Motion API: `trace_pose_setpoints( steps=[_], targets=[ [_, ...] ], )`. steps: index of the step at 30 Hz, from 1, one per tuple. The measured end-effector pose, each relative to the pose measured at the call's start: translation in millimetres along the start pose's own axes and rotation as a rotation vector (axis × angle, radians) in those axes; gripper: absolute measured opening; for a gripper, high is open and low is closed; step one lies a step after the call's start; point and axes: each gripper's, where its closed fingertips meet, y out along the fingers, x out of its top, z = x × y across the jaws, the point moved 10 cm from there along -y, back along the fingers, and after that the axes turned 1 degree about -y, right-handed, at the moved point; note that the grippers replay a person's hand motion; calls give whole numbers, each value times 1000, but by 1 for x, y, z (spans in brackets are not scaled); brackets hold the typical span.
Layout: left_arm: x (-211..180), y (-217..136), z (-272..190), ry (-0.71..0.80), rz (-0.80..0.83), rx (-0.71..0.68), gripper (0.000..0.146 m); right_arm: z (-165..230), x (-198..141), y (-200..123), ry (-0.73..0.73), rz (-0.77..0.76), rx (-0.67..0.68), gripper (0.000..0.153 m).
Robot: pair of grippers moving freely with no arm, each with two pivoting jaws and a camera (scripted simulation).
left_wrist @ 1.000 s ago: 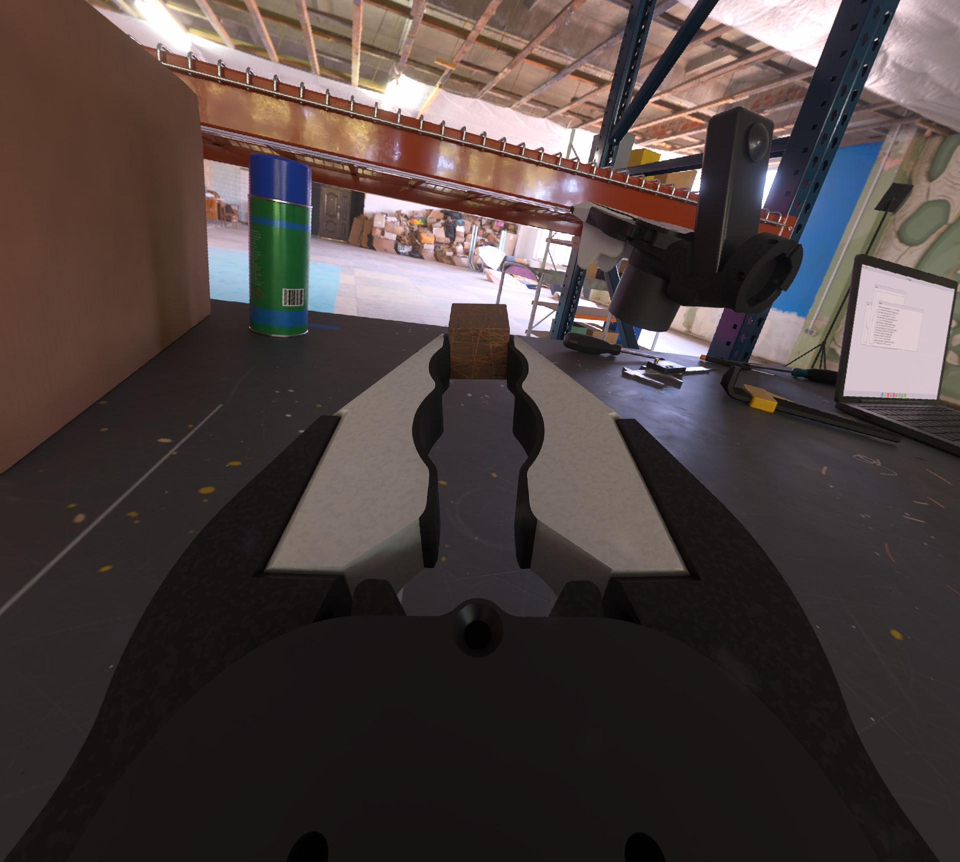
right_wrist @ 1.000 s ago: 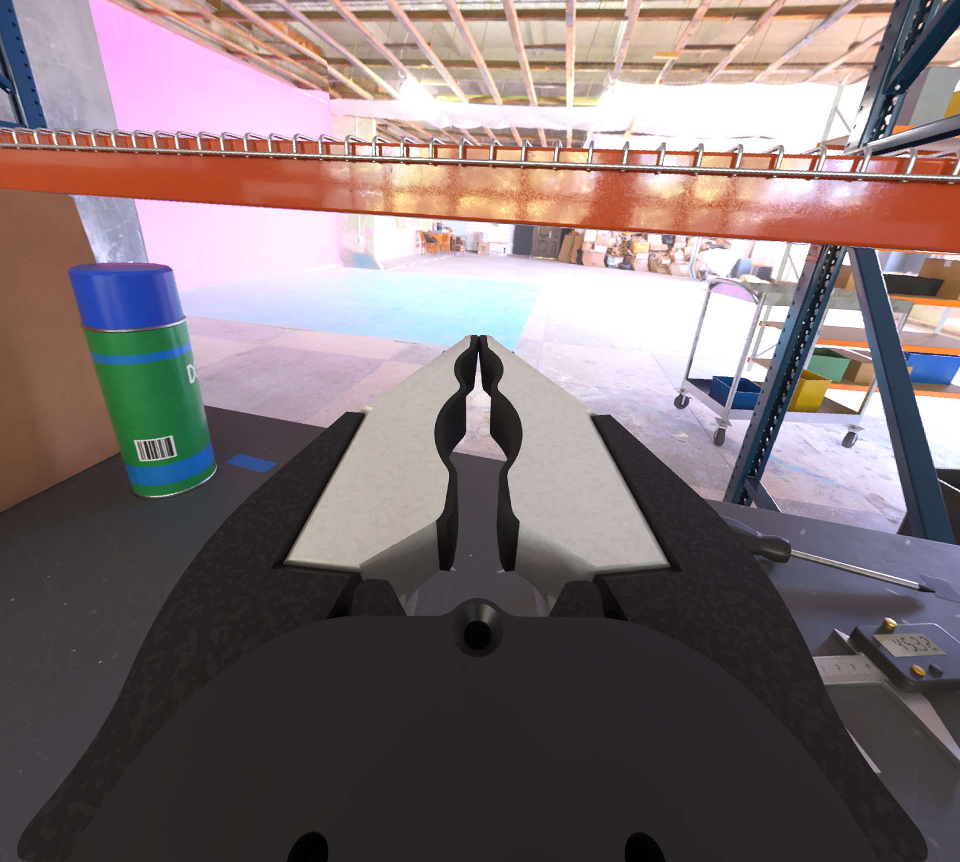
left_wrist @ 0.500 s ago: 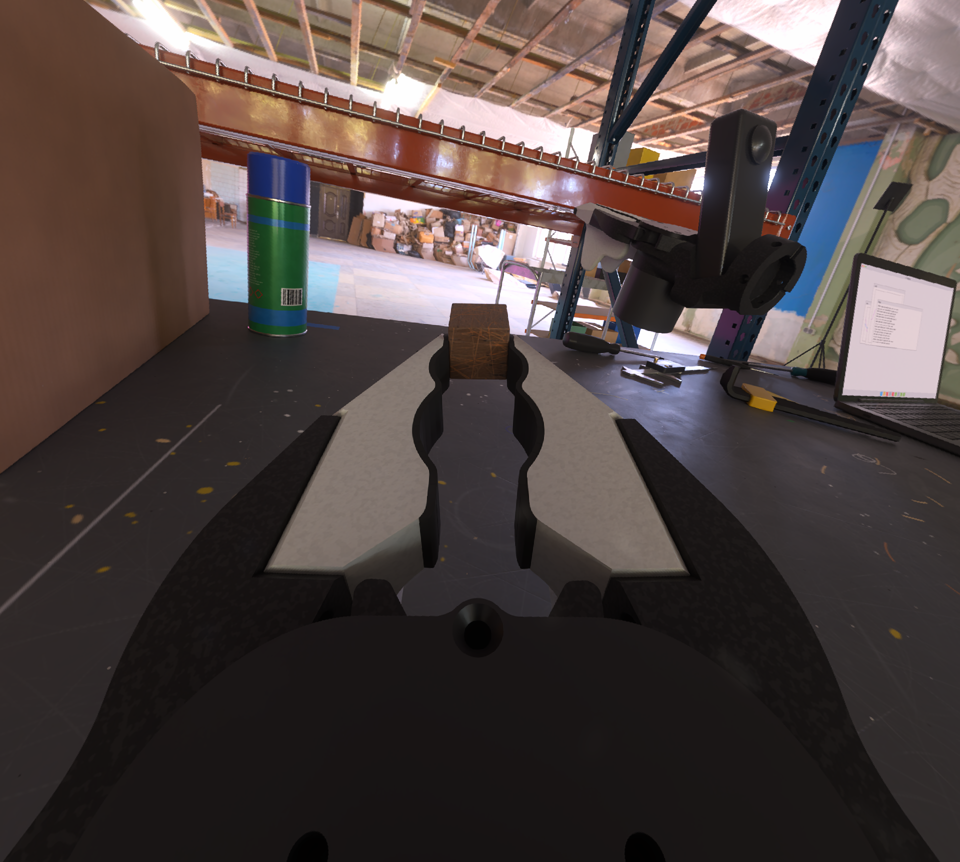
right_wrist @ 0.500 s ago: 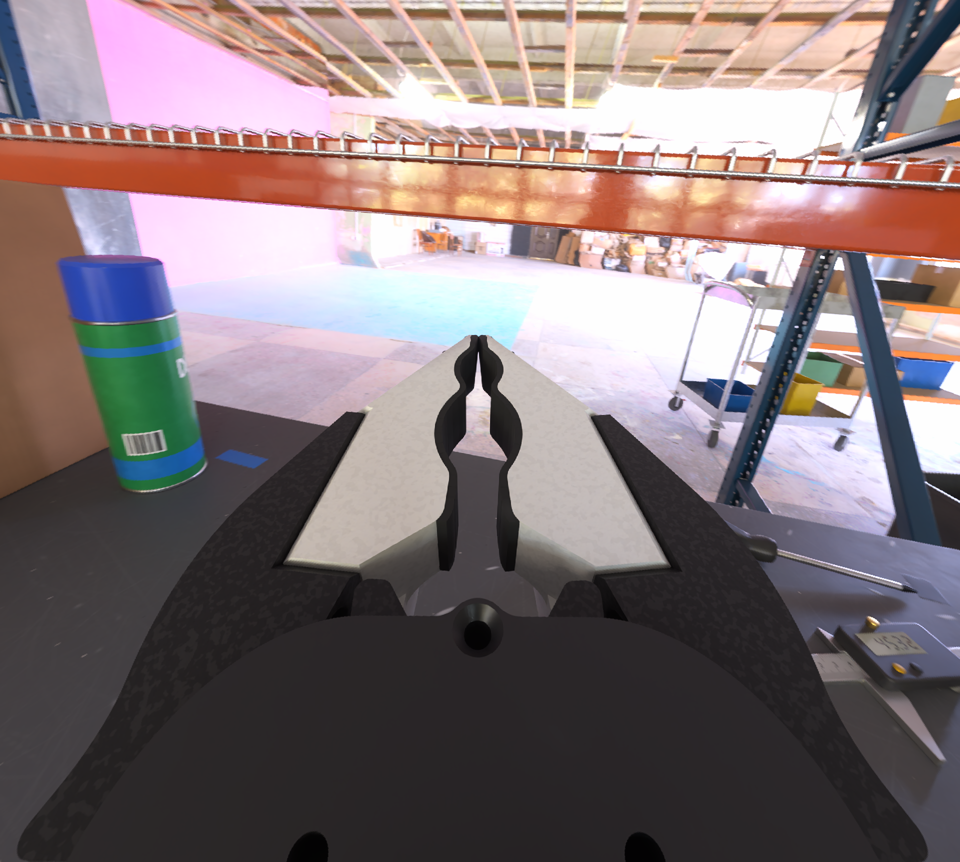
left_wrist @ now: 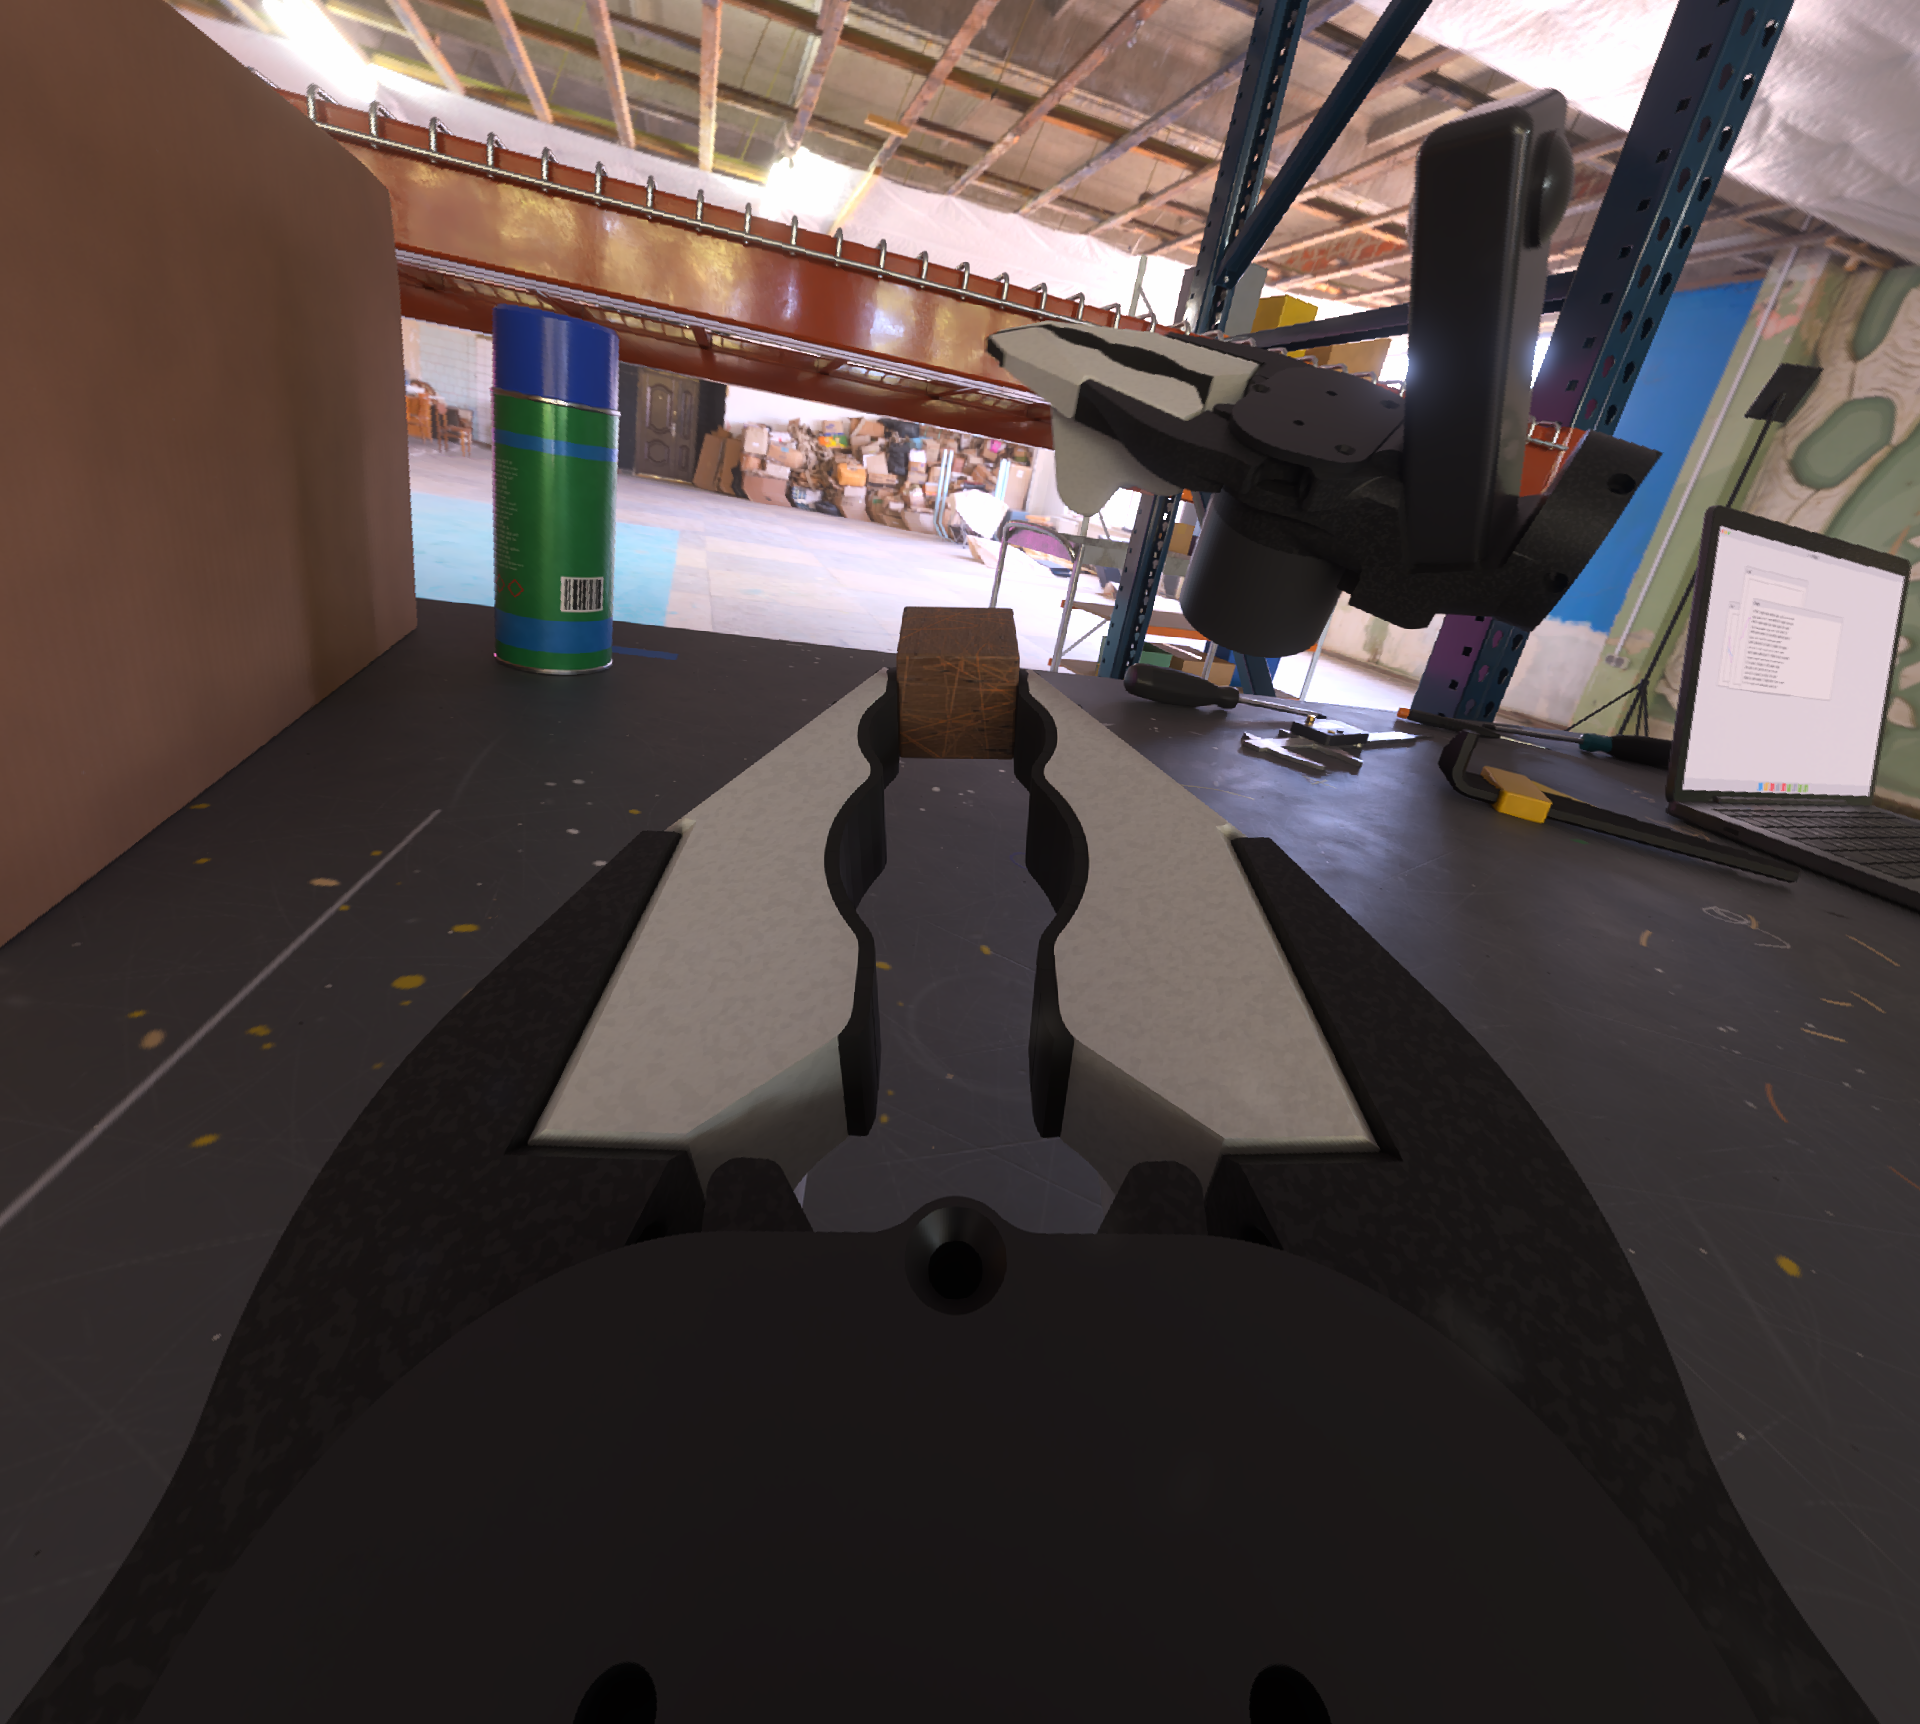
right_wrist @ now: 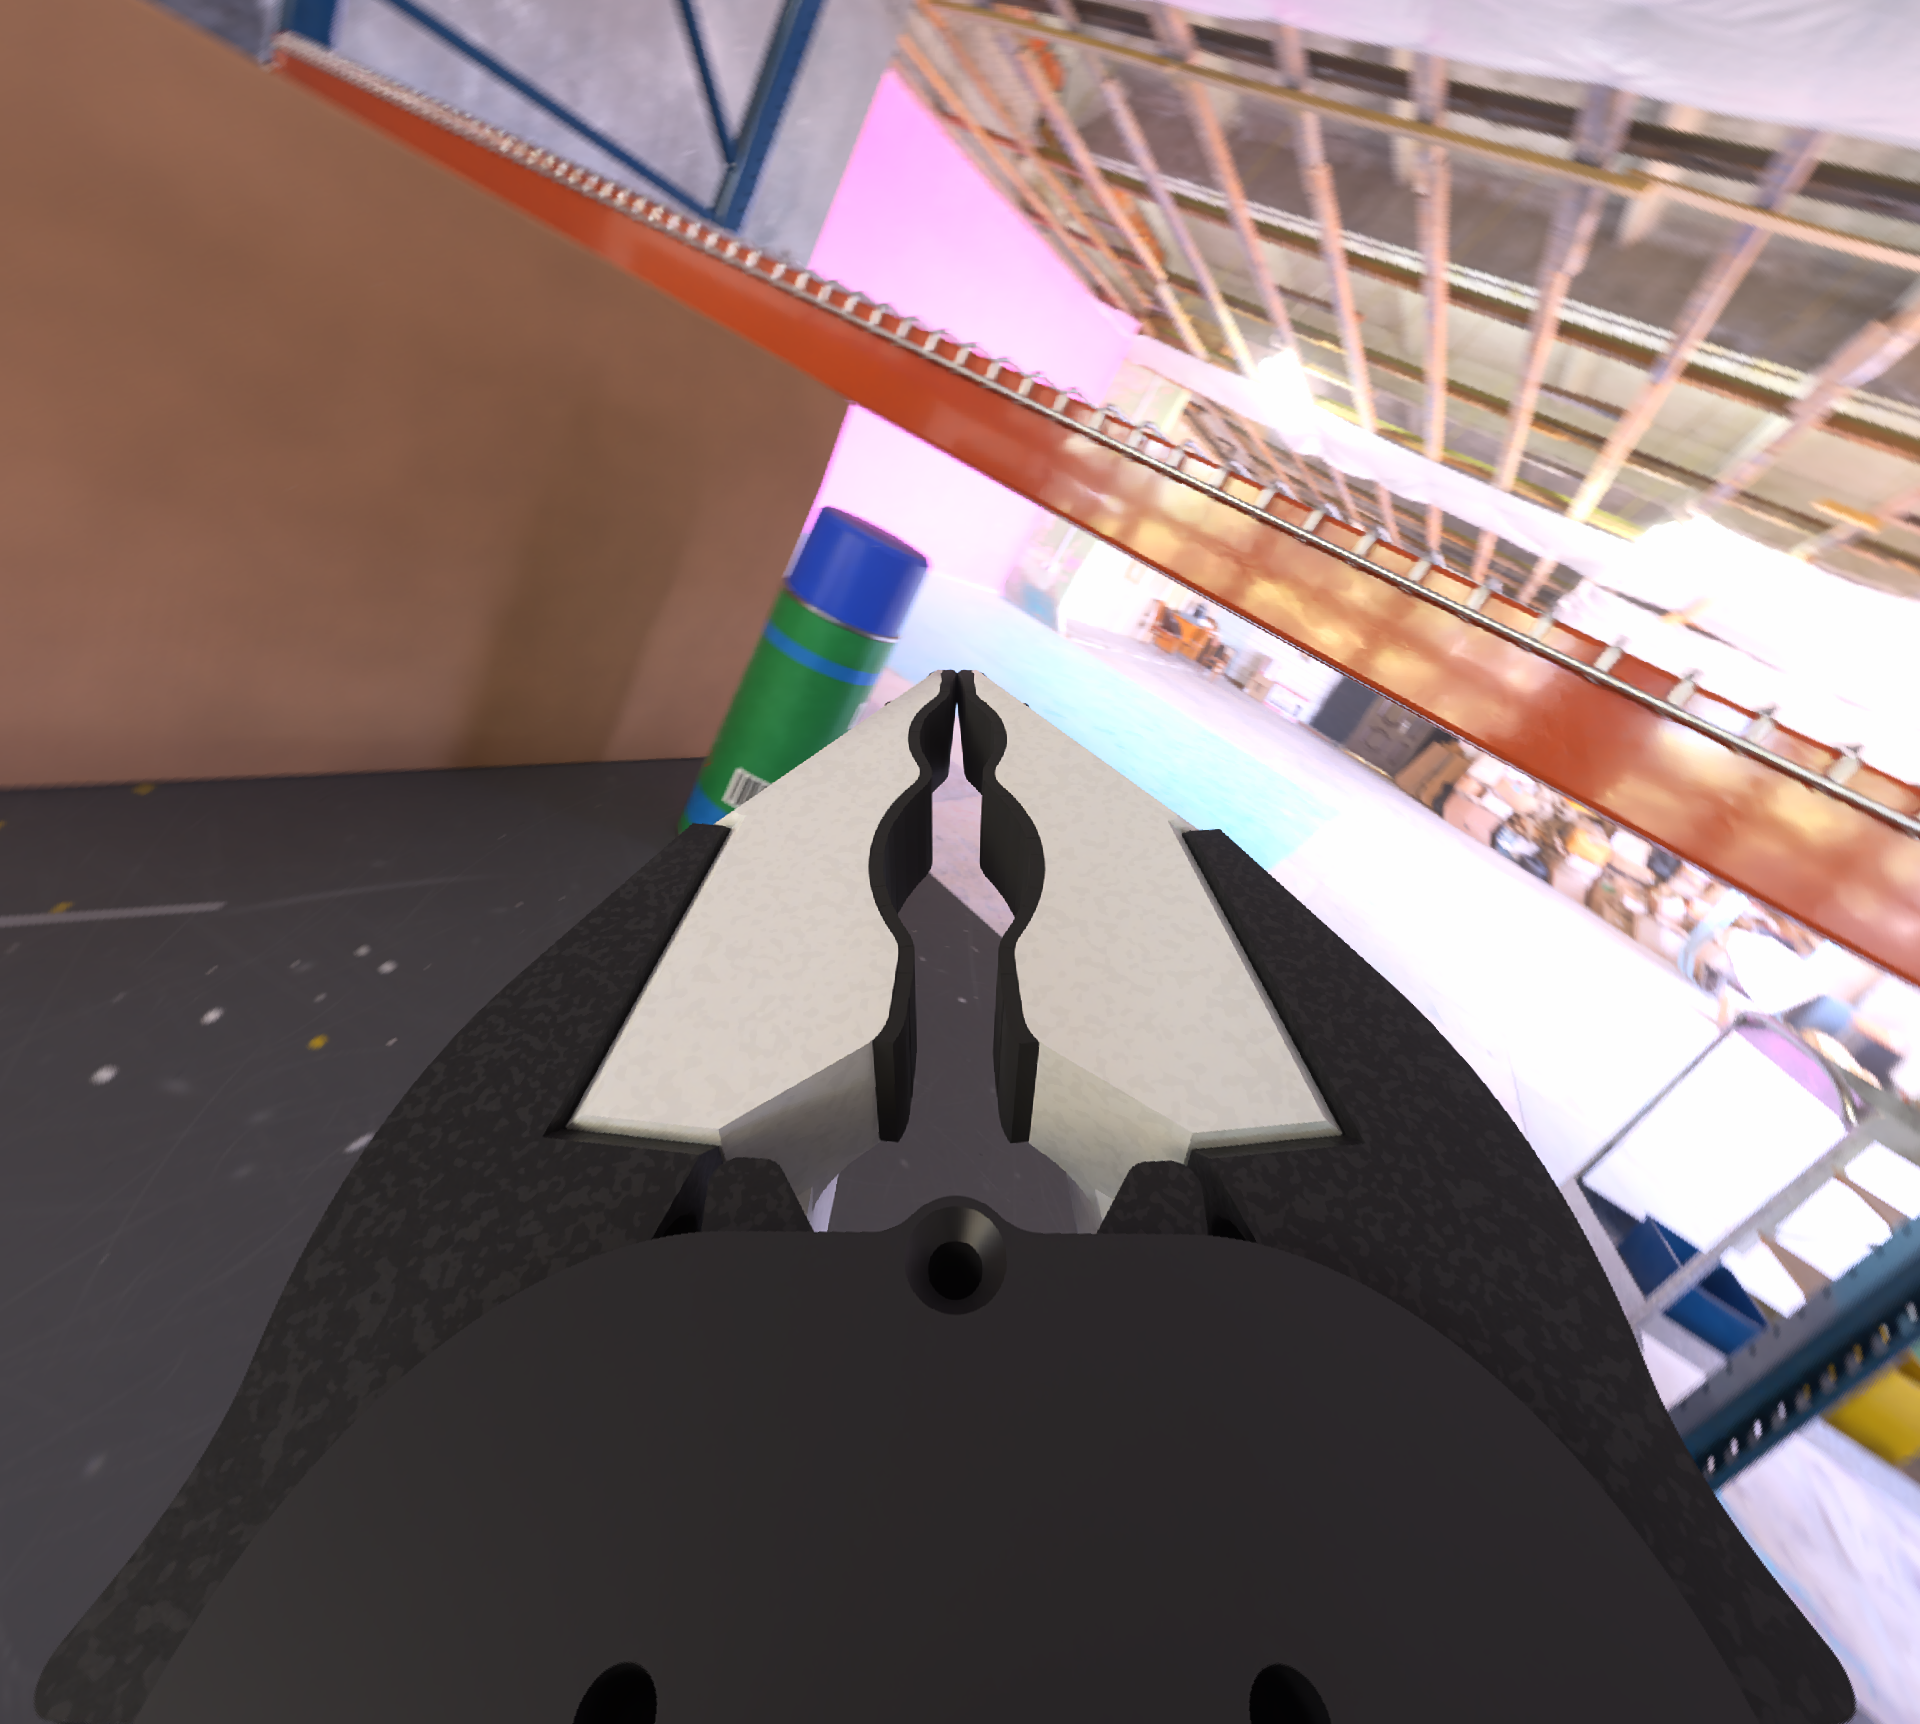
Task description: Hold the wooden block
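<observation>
A small brown wooden block (left_wrist: 956, 685) sits clamped between the tips of my left gripper (left_wrist: 956, 695), which is shut on it just above the dark table (left_wrist: 312, 926). My right gripper (right_wrist: 956, 685) is shut and empty. In the left wrist view the right gripper (left_wrist: 1029, 355) hangs in the air up and to the right of the block, rolled to one side with its fingers pointing left. The block does not show in the right wrist view.
A green spray can with a blue cap (left_wrist: 554, 495) stands at the back left, also in the right wrist view (right_wrist: 810, 666), next to a tall brown cardboard box (left_wrist: 177, 427). An open laptop (left_wrist: 1787, 687), a screwdriver (left_wrist: 1195, 692), a clamp (left_wrist: 1517, 801) and small tools lie at the right.
My right gripper has swung left and rolled, and now points toward the can and box. It has come closer in the left wrist view. My left gripper and block have not moved.
</observation>
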Motion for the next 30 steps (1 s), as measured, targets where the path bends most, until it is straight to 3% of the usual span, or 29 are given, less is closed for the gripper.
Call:
trace_pose_setpoints(
  steps=[6,16,30],
  targets=[
    [0,0,0,-2,1,-3,21,19,0,16,-136,49,91,0],
    [0,0,0,-5,3,-5,21,-13,-20,38,-127,178,-154,0],
    [0,0,0,-8,5,-8,21,-38,-36,60,-248,278,-210,0]
  ],
)
